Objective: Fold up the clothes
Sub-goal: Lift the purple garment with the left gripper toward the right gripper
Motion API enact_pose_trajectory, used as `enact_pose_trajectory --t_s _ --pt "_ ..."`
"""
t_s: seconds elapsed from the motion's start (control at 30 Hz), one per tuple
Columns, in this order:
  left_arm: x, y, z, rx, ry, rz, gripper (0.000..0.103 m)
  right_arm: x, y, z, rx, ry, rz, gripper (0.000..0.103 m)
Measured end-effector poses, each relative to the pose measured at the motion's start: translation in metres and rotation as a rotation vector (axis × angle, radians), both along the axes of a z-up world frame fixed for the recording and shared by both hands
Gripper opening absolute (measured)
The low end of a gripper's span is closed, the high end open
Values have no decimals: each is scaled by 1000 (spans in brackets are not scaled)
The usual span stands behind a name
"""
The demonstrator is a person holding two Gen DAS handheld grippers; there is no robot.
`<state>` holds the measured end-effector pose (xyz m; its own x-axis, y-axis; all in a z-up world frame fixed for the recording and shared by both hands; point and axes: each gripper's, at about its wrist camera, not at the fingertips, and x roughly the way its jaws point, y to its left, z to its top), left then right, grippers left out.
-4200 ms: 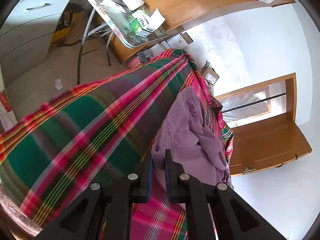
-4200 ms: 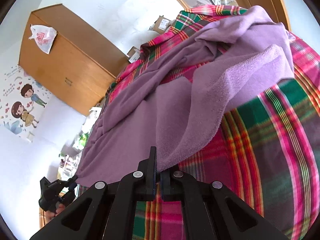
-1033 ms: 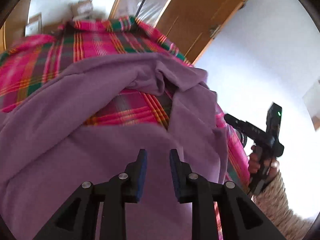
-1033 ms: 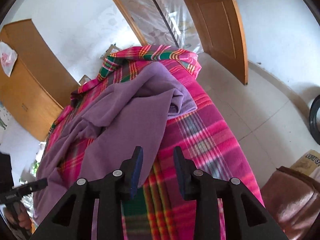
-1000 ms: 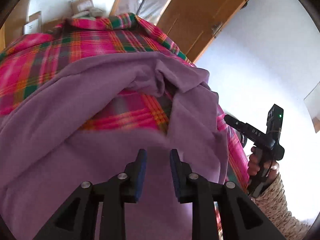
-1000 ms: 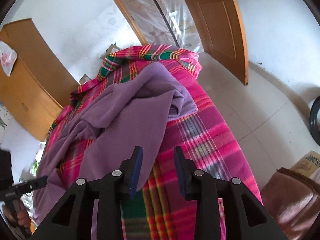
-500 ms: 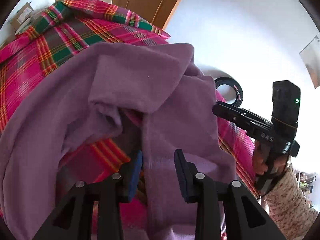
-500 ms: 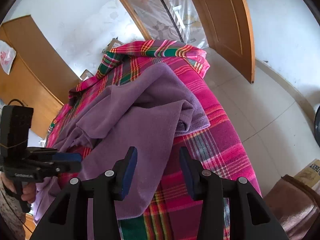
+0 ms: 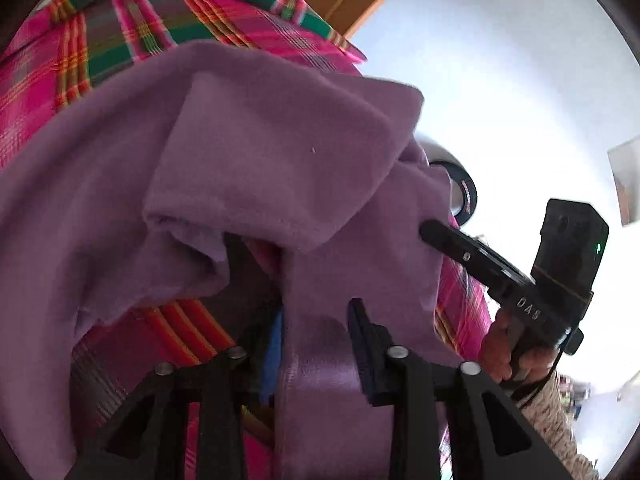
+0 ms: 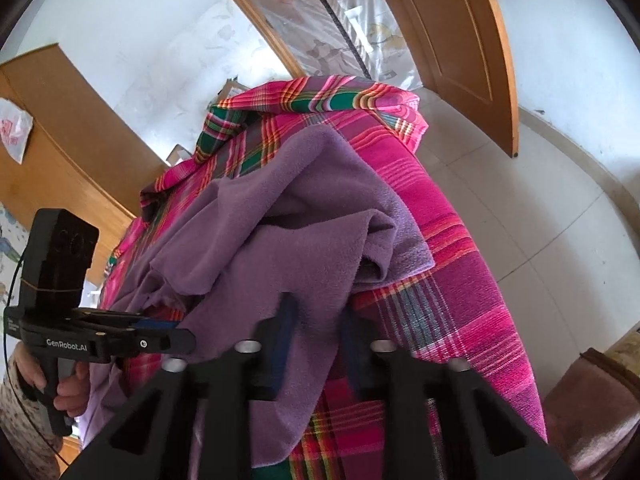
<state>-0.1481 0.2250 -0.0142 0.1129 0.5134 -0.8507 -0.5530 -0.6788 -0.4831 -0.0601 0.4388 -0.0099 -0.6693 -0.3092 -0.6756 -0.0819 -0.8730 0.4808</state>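
Observation:
A purple fleece garment lies rumpled on a pink and green plaid blanket, one corner folded back over itself. My left gripper is open low over the cloth, and a lengthwise fold of the fleece runs between its fingers. In the right wrist view the garment fills the middle, and my right gripper is open astride its near edge. A hand holds the left gripper at the garment's left side. From the left wrist, the right gripper touches the cloth's right edge.
The plaid blanket drops off to a tiled floor on the right. Behind stand a wooden door and a wooden wardrobe. A brown cushion-like thing lies low at the right, and a black ring on the floor.
Both grippers, shut on cloth four seconds ago, have let go. Over the last second both moved in close to the garment's folded corner, jaws a little wider.

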Motion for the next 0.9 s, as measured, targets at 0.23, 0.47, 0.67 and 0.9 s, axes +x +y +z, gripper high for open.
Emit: enact_pose_trajectory --t_s 0.23,0.47,0.67,0.9 --pt "5 -1 11 41 20 9 7 15 -1 20 39 69 -7 3" --pt "24 5 41 105 76 -23 7 49 6 47 27 149 -61 3" --pt "42 15 61 125 115 -75 7 84 11 74 35 229 -113 3" --pt "58 15 86 166 139 -111 7 124 24 97 63 296 -181 3"
